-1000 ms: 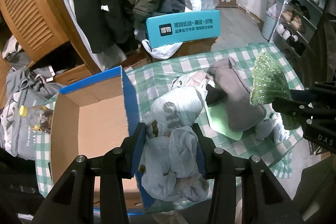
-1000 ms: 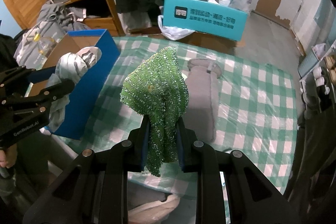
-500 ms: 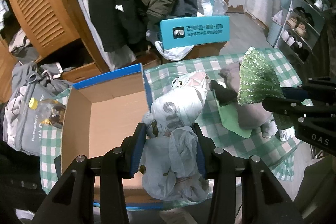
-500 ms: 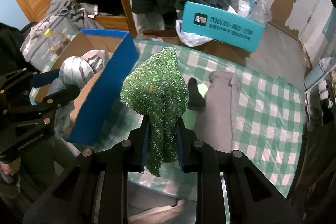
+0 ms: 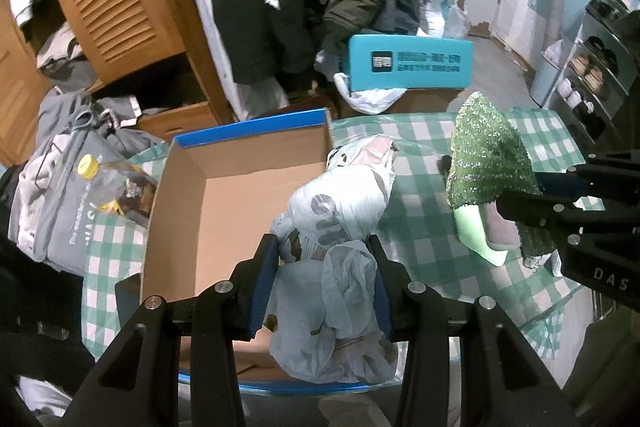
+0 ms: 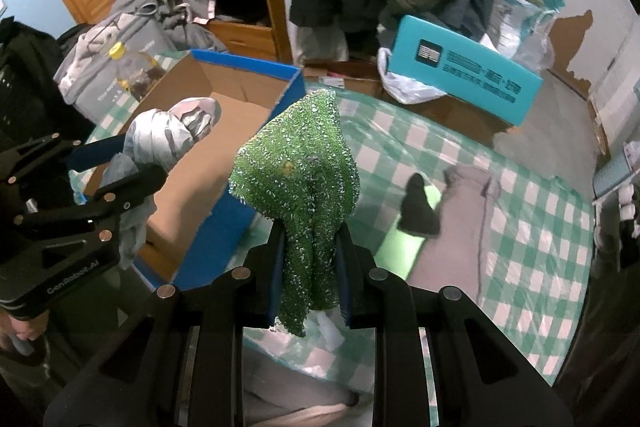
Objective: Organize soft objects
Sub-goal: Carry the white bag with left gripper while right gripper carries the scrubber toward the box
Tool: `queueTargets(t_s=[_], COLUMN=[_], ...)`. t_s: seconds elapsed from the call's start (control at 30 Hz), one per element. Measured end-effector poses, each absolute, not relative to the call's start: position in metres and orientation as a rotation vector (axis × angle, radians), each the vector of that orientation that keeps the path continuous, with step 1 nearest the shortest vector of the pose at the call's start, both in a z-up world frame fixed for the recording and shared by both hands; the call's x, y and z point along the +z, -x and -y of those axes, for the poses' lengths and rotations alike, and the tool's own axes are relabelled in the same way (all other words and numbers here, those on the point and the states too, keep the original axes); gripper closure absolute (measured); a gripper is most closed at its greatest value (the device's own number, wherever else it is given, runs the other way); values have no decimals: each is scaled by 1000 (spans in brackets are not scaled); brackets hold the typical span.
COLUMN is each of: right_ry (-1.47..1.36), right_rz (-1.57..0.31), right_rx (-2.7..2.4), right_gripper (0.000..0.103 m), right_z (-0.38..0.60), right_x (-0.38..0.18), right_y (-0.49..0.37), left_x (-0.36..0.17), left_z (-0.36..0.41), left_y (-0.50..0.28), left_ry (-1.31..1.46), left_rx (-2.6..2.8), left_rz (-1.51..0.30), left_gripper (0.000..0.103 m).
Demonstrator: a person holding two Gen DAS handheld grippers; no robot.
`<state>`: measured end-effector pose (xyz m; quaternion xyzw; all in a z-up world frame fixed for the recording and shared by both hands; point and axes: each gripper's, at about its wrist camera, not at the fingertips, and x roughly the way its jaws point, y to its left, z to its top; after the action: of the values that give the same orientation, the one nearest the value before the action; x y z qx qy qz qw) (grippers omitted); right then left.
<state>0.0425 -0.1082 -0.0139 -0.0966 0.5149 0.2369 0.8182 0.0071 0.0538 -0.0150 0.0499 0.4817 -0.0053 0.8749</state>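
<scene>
You carry both loads: left gripper [image 5: 320, 281] fingers clamped on bagged bundle [image 5: 336, 227], right gripper [image 6: 310, 275] fingers clamped on green cloth [image 6: 298, 171]. Next: centre over cardboard box [image 5: 224, 203], release.

Left gripper [image 5: 324, 279] with grey bundle [image 5: 336, 227] now over cardboard box [image 5: 224, 195], green cloth [image 6: 298, 183] shifted boxward

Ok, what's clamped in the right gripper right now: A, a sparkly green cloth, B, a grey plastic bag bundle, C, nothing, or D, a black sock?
A: the right gripper has its pads pressed on the sparkly green cloth, which bunches up above its fingers.
</scene>
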Motion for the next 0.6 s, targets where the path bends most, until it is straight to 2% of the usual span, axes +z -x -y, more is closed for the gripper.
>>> queueTargets(t_s=[0.6], right_ry=[237], right_rz=[-1128], right_rx=[605], right_gripper=[82], right_z=[29], right_x=[-25], right_y=[-55], left_x=[-31], left_z=[-128], left_y=[-8], left_ry=[-30], left_rx=[124], left_rz=[-1040], left_gripper=[59])
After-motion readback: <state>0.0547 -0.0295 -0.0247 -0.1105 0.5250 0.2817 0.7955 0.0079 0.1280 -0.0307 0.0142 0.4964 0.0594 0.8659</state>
